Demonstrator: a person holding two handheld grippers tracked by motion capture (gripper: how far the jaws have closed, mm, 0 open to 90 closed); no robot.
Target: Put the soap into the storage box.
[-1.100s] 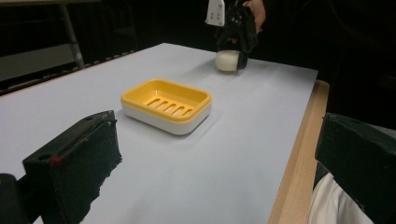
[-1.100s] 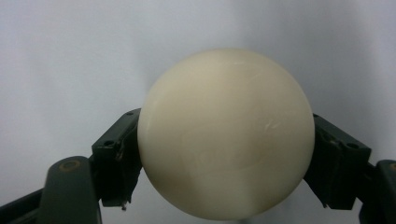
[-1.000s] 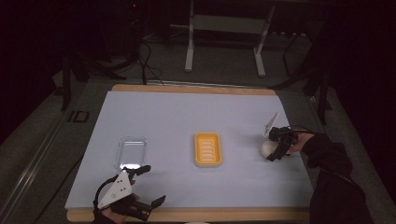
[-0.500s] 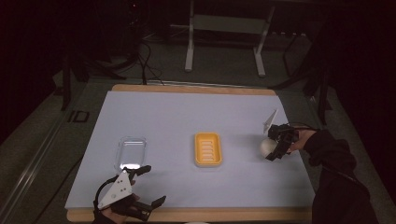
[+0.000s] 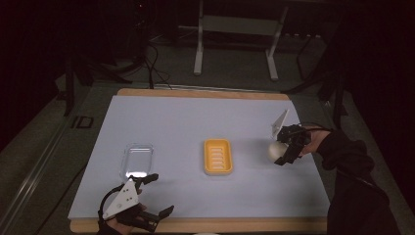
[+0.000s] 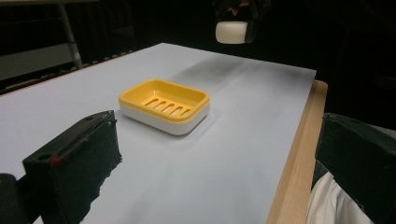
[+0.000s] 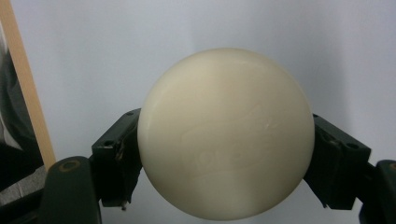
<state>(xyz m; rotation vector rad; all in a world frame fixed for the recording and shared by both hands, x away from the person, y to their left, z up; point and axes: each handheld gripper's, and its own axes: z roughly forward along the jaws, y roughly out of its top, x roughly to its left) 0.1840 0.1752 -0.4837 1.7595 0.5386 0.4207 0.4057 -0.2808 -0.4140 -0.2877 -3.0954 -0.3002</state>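
Note:
A cream-white bar of soap (image 7: 226, 135) sits clamped between the black jaws of my right gripper (image 5: 283, 149), held above the table's right side; the same soap (image 5: 275, 150) shows in the high view and far off as the soap (image 6: 232, 31) in the left gripper view. A yellow soap dish (image 5: 218, 156) with a slotted insert rests mid-table, and this soap dish (image 6: 164, 105) lies ahead of my left gripper's jaws. My left gripper (image 5: 154, 193) hovers near the front left edge, open, nothing between its pads (image 6: 77, 161).
A clear plastic lid or tray (image 5: 137, 159) lies left of the dish, just beyond the left gripper. The white table sheet (image 5: 195, 122) has a wooden border (image 5: 205, 225) at the front. A metal stand (image 5: 235, 34) and cables are on the dark floor behind.
The right gripper with the soap has shifted slightly, staying at the table's right side. The left gripper has not visibly moved.

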